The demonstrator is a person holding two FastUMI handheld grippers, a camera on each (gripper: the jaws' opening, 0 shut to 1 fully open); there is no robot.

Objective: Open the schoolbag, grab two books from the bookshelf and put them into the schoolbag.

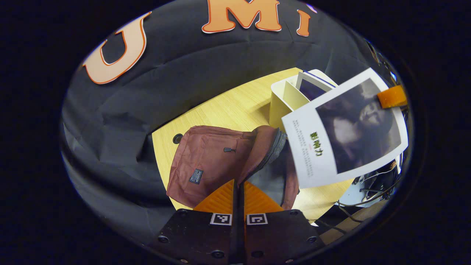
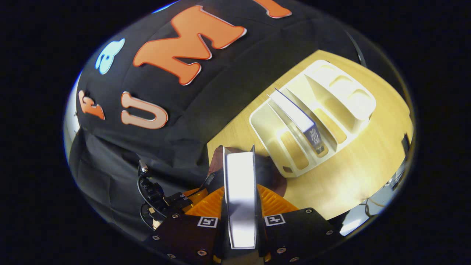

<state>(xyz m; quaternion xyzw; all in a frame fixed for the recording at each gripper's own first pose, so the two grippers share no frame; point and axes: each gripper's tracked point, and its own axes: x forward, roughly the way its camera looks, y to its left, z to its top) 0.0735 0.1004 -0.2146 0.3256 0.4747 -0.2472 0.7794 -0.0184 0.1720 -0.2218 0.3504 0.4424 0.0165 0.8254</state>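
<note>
The left hand-held gripper (image 1: 238, 191) has its fingers pressed together on the edge of the schoolbag (image 1: 206, 162), holding its mouth open. The red-brown schoolbag lies on the table (image 1: 228, 106). Beside it stands the white bookshelf (image 2: 312, 117) with one book (image 2: 300, 119) left in it. The right hand-held gripper (image 2: 241, 198) pinches another book (image 2: 241, 191) above the schoolbag.

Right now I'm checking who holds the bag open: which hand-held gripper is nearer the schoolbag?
Left. The left hand-held gripper pinches the schoolbag opening's edge; the right hand-held gripper holds a book above it.
</note>
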